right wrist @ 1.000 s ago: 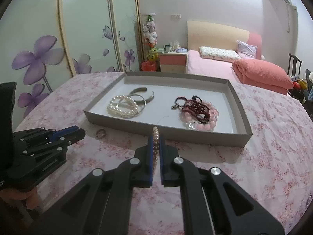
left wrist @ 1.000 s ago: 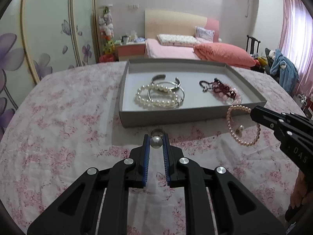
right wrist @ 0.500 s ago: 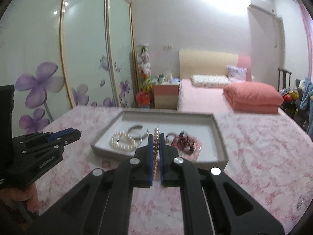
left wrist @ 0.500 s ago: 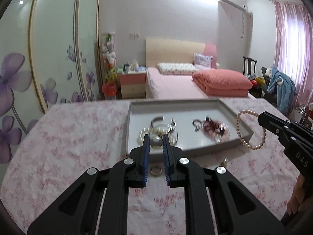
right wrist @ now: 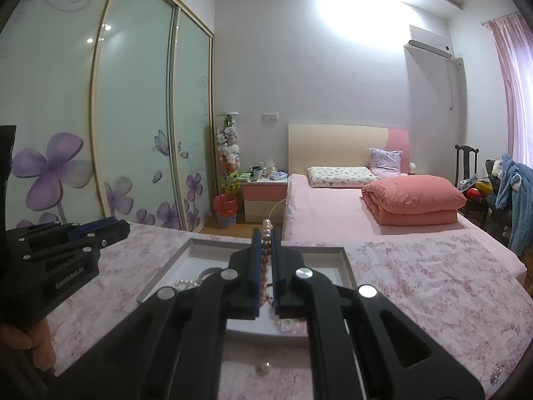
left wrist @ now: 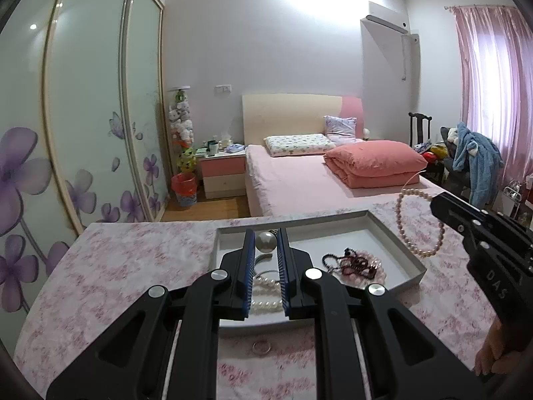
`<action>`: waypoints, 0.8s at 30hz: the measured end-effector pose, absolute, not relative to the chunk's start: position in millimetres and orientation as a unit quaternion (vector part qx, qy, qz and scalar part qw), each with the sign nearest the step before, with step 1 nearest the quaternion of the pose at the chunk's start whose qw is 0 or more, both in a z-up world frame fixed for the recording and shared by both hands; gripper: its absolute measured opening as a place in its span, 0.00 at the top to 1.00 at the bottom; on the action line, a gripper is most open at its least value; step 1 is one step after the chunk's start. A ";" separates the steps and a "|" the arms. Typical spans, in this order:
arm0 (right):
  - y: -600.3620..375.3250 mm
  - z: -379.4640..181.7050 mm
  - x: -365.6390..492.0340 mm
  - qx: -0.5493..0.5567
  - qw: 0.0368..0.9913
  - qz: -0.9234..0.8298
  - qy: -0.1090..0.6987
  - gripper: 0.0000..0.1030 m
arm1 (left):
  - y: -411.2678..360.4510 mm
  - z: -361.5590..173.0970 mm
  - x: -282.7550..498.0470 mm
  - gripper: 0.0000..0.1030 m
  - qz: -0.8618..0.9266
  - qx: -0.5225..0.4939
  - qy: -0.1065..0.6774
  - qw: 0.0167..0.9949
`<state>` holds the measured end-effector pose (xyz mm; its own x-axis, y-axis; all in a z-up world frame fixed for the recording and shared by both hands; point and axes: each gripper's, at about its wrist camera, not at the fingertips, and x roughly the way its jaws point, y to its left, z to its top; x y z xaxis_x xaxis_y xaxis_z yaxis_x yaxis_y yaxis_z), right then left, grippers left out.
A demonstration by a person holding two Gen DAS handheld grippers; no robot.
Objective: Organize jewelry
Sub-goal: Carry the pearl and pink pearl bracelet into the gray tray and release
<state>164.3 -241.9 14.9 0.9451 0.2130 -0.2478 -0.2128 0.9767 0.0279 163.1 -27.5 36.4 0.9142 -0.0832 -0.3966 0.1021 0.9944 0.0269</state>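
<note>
floral tablecloth (left wrist: 126,266) covers the table, grey tray (left wrist: 393,233) on it holding a white pearl bracelet (left wrist: 266,286) and dark red and pink beads (left wrist: 356,263). left gripper (left wrist: 266,243) above the tray, jaws nearly closed, pinching a large pearl (left wrist: 265,242). right gripper (right wrist: 266,243) clamped on a pink pearl bracelet (left wrist: 419,223) hanging in the air. small ring (left wrist: 261,347) on the cloth near the tray's front.

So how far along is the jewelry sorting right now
Done: white pearl strand and dark beads lie in the grey tray. In hand: left gripper holds a large pearl; right gripper holds a pink pearl bracelet. Left: a ring on the tablecloth.
</note>
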 end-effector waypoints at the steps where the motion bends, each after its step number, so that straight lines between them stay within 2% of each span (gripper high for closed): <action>1: -242.2 14.6 167.0 0.001 0.986 0.107 0.126 0.94 | -28.3 35.7 167.6 0.86 -0.051 0.021 0.202 0.978; 24: -243.5 -42.4 271.9 0.040 0.970 0.107 0.217 0.94 | -32.5 -20.6 234.2 0.86 -0.058 0.003 0.260 0.964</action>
<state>271.9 -243.5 -42.4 0.8832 0.2243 -0.4120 -0.1900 0.9740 0.1231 234.2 -32.5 -20.6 0.8586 -0.1094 -0.5008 0.1129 0.9933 -0.0235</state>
